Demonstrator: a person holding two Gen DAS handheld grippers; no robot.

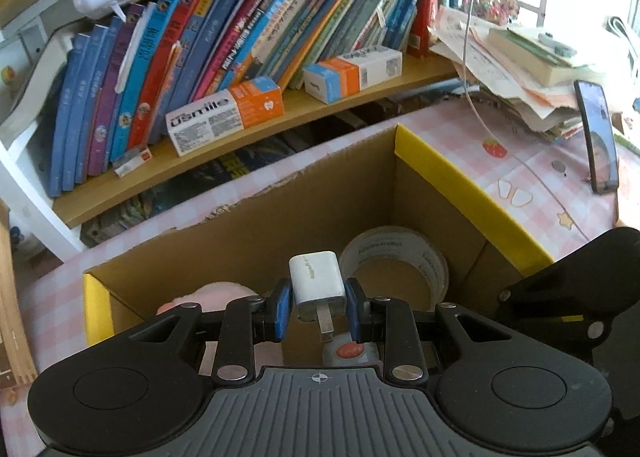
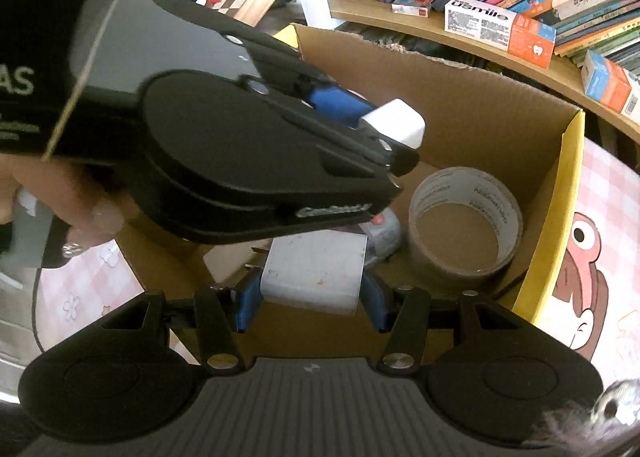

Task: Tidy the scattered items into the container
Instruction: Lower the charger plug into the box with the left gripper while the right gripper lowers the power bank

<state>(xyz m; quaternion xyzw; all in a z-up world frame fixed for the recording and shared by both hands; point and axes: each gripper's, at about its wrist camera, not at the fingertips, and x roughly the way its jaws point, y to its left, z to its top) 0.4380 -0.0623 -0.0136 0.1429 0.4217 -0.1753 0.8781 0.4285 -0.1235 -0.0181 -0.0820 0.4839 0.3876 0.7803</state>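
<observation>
Bookshelves back our left-wrist view, where the left gripper [image 1: 319, 311] pinches a small white charger [image 1: 317, 286] above the cardboard box [image 1: 472, 185], while our right-wrist view shows the right gripper [image 2: 312, 301] clamping a larger white adapter [image 2: 314, 277] over that box, so we should release each low, clear of the tape roll [image 2: 466, 225].

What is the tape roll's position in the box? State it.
Lying flat on the cardboard box floor: the tape roll rests on one face, its open core facing up, in both views.

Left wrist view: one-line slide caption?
Left gripper holds a small white charger plug over the open cardboard box, tape roll already inside.
</observation>
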